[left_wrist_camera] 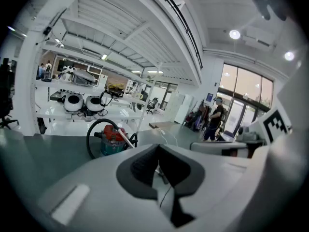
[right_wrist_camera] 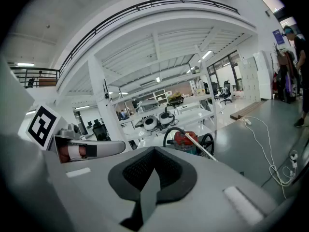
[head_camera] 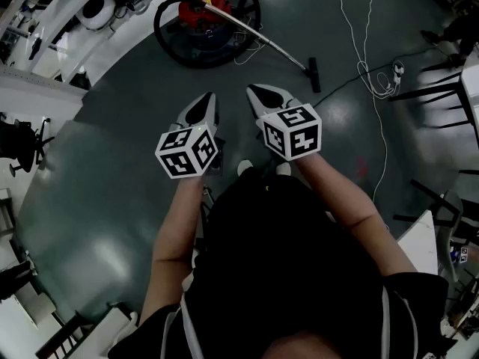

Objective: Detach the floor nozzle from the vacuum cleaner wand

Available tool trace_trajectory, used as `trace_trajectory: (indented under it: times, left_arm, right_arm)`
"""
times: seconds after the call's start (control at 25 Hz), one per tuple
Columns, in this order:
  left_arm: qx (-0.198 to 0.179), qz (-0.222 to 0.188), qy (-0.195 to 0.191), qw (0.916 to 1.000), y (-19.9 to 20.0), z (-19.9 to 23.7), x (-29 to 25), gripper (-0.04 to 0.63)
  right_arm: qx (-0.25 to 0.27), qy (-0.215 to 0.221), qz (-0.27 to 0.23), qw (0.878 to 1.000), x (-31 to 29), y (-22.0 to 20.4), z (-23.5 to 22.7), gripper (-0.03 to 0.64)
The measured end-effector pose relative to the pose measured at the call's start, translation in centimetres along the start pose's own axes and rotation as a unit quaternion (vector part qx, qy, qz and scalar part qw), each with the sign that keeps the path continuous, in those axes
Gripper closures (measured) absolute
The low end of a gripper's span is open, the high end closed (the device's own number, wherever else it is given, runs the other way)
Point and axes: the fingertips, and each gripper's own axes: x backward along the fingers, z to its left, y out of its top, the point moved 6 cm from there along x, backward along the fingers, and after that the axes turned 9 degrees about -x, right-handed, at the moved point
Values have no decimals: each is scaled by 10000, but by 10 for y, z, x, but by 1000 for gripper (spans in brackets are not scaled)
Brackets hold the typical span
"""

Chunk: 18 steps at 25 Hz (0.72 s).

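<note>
A red canister vacuum [head_camera: 202, 17] with a black hose loop stands on the grey floor far ahead. Its thin metal wand [head_camera: 269, 43] slants right down to the black floor nozzle [head_camera: 314, 75], which lies on the floor. Both grippers are held in the air well short of it. My left gripper [head_camera: 203, 105] is shut with nothing in it, and my right gripper [head_camera: 260, 93] is shut and empty too. In the left gripper view the vacuum [left_wrist_camera: 112, 138] sits beyond the closed gripper [left_wrist_camera: 158, 166]. The right gripper view shows the vacuum [right_wrist_camera: 186, 141] and wand [right_wrist_camera: 206, 152] past the closed gripper [right_wrist_camera: 153, 173].
A white cable [head_camera: 372, 73] trails over the floor to the right of the nozzle. Dark chairs [head_camera: 441, 88] stand at the right edge, white shelving [head_camera: 97, 6] behind the vacuum. A person [left_wrist_camera: 215, 117] stands far off near the glass doors.
</note>
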Motion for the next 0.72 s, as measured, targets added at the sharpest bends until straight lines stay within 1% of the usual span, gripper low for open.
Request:
trace_trajectory:
  times: [0.16,0.36,0.48,0.72]
  left_arm:
    - [-14,-87,-12,10000,2,1,1,586]
    - [3,-12,-92,10000,0,2,0,586]
    - [-5,-46,-92,9999,1,4,0,586]
    - [2,-92,-207,9997,2,6,-5,586]
  right_arm:
    - [-9,-35,-2,10000,1,-4,1,624]
    - [-18,-78,55,10000,-1,-10,3,624]
    - [-39,-102,83,9999,-3,-12,4,624]
    - [-268,-121,-2,9996,-8,-10,3,624]
